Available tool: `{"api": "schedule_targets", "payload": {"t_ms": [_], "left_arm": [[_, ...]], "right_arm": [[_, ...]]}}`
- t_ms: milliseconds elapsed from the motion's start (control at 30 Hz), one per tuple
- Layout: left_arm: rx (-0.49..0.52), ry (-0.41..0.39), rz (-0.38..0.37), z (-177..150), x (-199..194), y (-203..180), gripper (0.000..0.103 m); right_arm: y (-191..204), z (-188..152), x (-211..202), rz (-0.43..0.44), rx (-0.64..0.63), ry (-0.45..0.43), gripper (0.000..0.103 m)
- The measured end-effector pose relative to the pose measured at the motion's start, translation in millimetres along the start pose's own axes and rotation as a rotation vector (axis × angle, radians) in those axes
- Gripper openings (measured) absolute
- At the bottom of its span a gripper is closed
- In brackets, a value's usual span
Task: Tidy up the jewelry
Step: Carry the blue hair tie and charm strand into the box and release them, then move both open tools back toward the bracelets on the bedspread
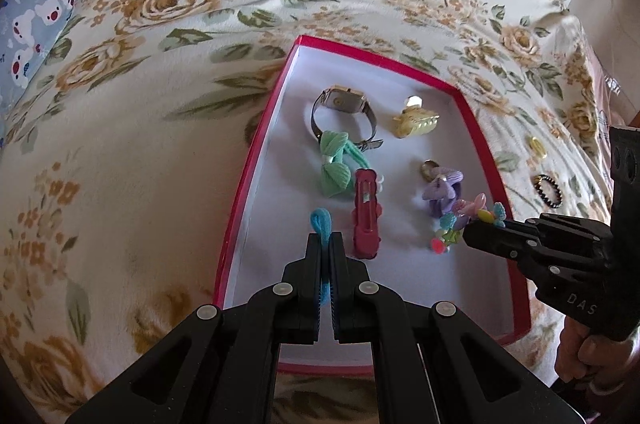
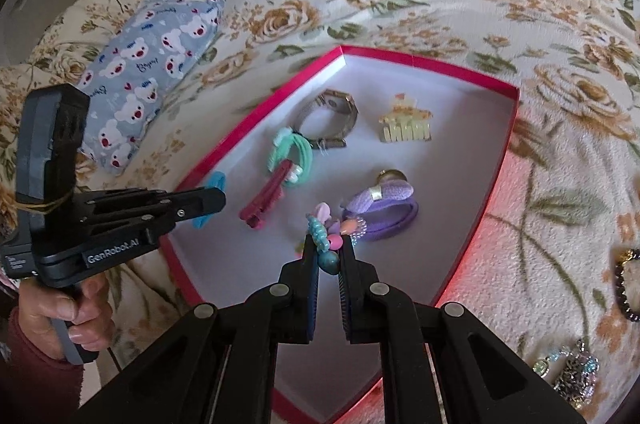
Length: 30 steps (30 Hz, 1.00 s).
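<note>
The left gripper (image 1: pixel 325 244) has its fingers (image 1: pixel 313 264) clenched on a bright blue elastic hair tie (image 1: pixel 322 224), whose loop sticks out past the fingertips over the near left part of a shallow red cardboard box with a white lining (image 1: pixel 256 159). The box lies on a bed covered by a cream blanket with a rose print (image 1: pixel 140 111). The right gripper (image 2: pixel 329 252) grips a string of pastel plastic beads (image 2: pixel 326 230) between its fingers (image 2: pixel 310 264); the beads hang over the box floor.

Just ahead of the left fingertips lies a dark pink plastic hair clip (image 1: pixel 365 214), and beyond it a mint green fabric bow hair tie (image 1: pixel 334 163) touching a silver metal wristwatch (image 1: pixel 344 111). Ahead of the right fingertips sits a lilac fabric bow hair tie (image 2: pixel 380 207), with a pale yellow claw clip (image 2: pixel 405 125) further on. Right of the right fingers, outside the box, a dark beaded bracelet (image 2: pixel 624 284) lies on the blanket.
</note>
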State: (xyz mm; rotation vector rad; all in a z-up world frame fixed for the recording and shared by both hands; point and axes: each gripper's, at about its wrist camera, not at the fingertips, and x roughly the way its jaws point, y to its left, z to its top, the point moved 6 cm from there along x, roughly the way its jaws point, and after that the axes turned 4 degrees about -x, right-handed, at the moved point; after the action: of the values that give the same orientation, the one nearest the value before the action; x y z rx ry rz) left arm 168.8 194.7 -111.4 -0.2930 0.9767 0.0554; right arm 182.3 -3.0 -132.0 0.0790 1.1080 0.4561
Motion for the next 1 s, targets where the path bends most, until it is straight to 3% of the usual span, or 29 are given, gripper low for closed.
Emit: {"api": "schedule_targets", "payload": {"t_ms": [267,400,567,633,900,1000], "left_arm": [[-0.026,0.016,0.002,-0.9,12.6,6.0,0.008],[-0.021,0.009,0.012,-0.9,13.1,6.5,0.021],[-0.025,0.008,0.017,-2.4,11.9,7.9,0.023],[-0.029,0.009,0.021,-2.9,10.6,8.5,0.029],[-0.035,-0.016,0.034,-5.4,-4.1,7.3,0.044],[-0.033,-0.025,0.034,-6.8,-10.0,5.8,0.047]], "right_arm": [[-9.5,-3.8,9.7,-0.01,0.016,0.031,0.011],[-10.7,-4.3,11.2,-0.009,0.019,0.037,0.013],[-8.7,-4.6,10.0,-0.016,0.011,0.036,0.014],[-7.9,-5.0,9.7,-0.017,0.009,0.037,0.014],[-5.2,-7.0,2.7,-0.028,-0.002,0.033,0.029],[-4.7,-8.9,-0.2,-0.028,-0.001,0.031,0.029]]}}
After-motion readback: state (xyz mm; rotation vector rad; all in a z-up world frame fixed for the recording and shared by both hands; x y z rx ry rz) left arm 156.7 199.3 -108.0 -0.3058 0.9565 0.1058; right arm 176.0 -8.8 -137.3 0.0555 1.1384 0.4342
